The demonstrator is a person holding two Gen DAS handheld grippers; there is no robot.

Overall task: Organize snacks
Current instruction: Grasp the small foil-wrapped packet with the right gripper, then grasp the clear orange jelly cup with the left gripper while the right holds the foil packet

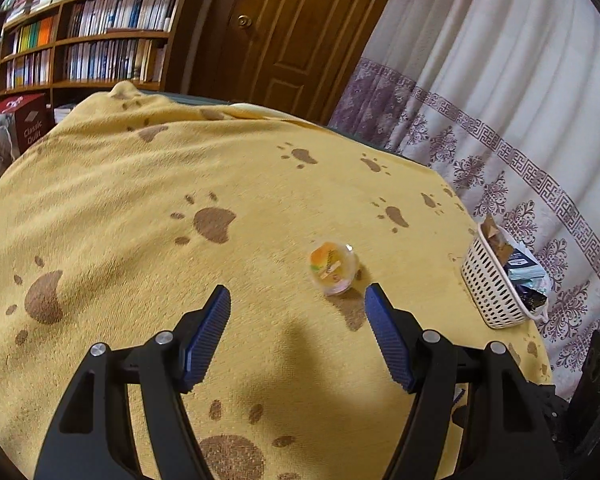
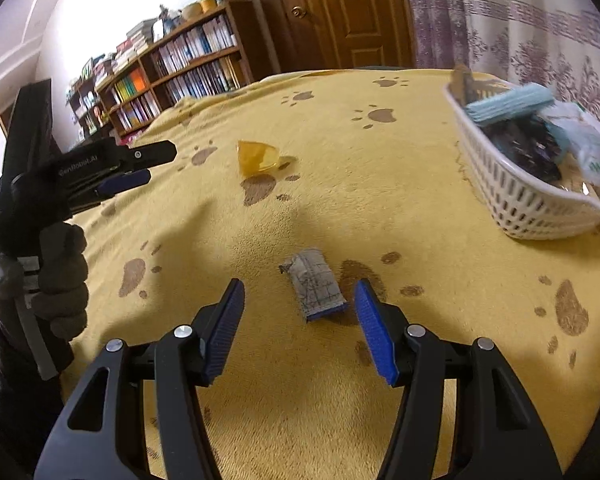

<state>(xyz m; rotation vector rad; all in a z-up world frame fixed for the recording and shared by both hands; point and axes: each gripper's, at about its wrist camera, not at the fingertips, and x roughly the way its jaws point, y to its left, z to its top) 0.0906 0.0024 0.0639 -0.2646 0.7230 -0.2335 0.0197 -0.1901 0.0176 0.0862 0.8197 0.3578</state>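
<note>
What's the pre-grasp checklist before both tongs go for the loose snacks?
1. Left tongs open, nothing between them: ok.
2. Right tongs open, empty: ok.
3. Jelly cup lined up with the left tongs: not ok, it sits ahead, off toward the right-hand finger.
4. Grey packet ahead between the right fingers: ok, lying flat on the blanket.
5. Basket has room: cannot tell, already holds several packets.
6. Path from snacks to basket unobstructed: ok.
</note>
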